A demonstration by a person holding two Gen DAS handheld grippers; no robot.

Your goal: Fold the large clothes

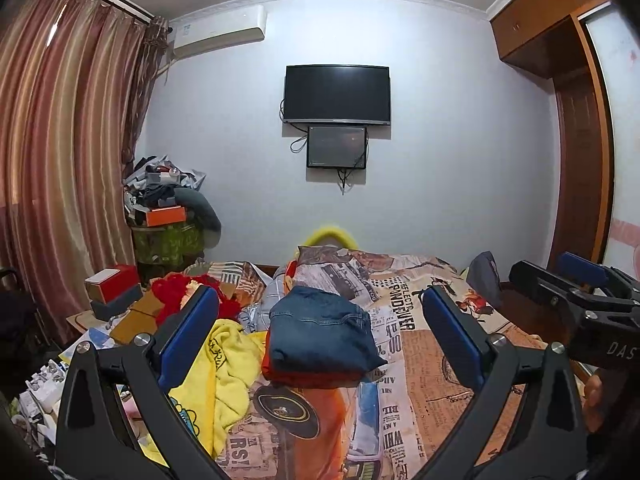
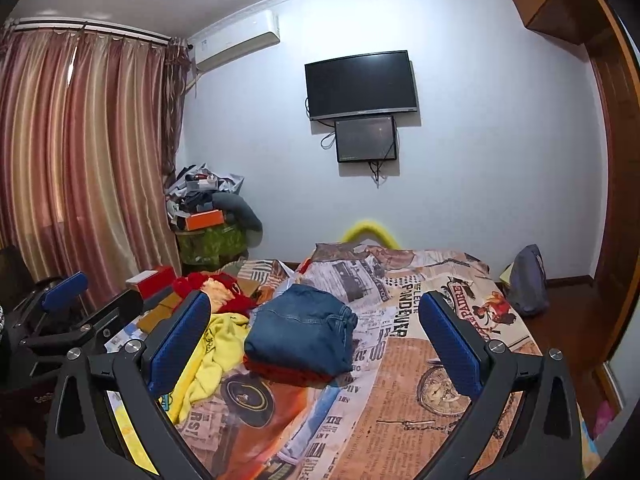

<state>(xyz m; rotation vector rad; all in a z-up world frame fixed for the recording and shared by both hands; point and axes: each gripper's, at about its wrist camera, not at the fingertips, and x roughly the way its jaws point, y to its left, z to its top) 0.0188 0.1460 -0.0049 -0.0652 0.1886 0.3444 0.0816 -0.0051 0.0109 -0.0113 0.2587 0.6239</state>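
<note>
Left gripper (image 1: 320, 322): jaws stand wide apart, blue pads facing each other, nothing between them; it is raised above the near end of the bed and touches no cloth. Right gripper (image 2: 314, 320): jaws likewise spread and empty, held level beside the left one, with a hand (image 1: 594, 400) partly visible at its handle in the left wrist view. Directly ahead of both, near the middle of the bed (image 2: 448, 364), lies a folded denim garment (image 2: 300, 328), compact and squared, resting on top of a folded red-orange garment (image 2: 288, 374) whose edge shows beneath it on the near side. These two form a small stack and are judged complete. To the left of the stack, touching or just beside it, a yellow garment (image 2: 212, 348) lies crumpled and spread, unfolded, with a printed panel running toward the near left corner. Farther left and farther back, a red garment (image 2: 224, 286) sits bunched among boxes (image 1: 114, 288) and loose items; it also is unfolded. The printed bedcover to the right of the stack carries no clothing. Assessment: the task is partly done, two pieces folded and stacked, at least two pieces outstanding. Neither gripper has engaged a next piece. The yellow garment is the nearer candidate and appears to need spreading flat on the bare right part of the bed before any fold. Whether more clothing lies hidden in the clutter at the far left cannot be told.
</note>
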